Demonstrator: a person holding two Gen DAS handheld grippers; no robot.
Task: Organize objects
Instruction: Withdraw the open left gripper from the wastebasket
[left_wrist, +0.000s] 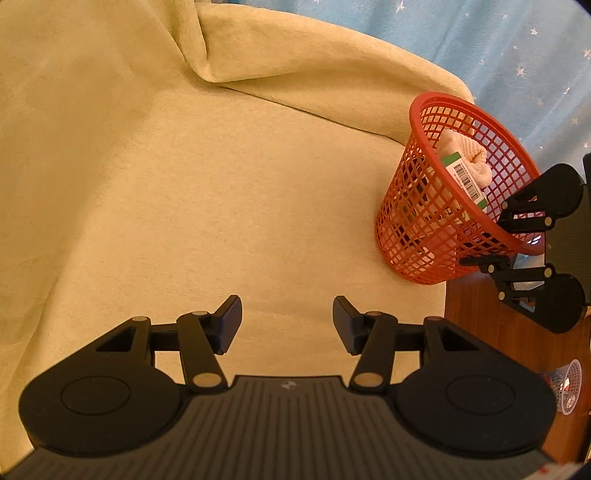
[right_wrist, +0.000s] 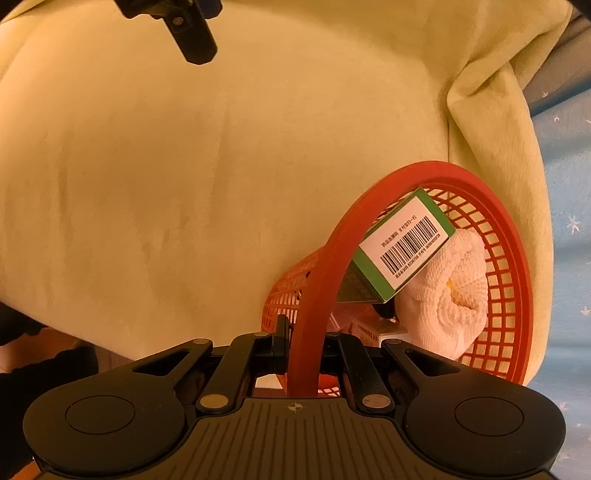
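My right gripper (right_wrist: 301, 354) pinches the red plastic mesh basket's (left_wrist: 417, 206) rim; left gripper (left_wrist: 287, 325) hangs open, empty. Tilting further (it's already leaning) could spill the green barcoded box (right_wrist: 402, 247).

Left gripper (left_wrist: 287, 325): matte black plastic, two flat rectangular pads on paired link bars.
Pivots: pale round pins at each joint.
Body: ribbed dark grey housing, small white mark at centre, round discs at both sides.
Right gripper (right_wrist: 301, 354): same black build, cross-hair mark on ribbed housing.
Sleeve (right_wrist: 33, 373): dark cloth at the lower left edge.
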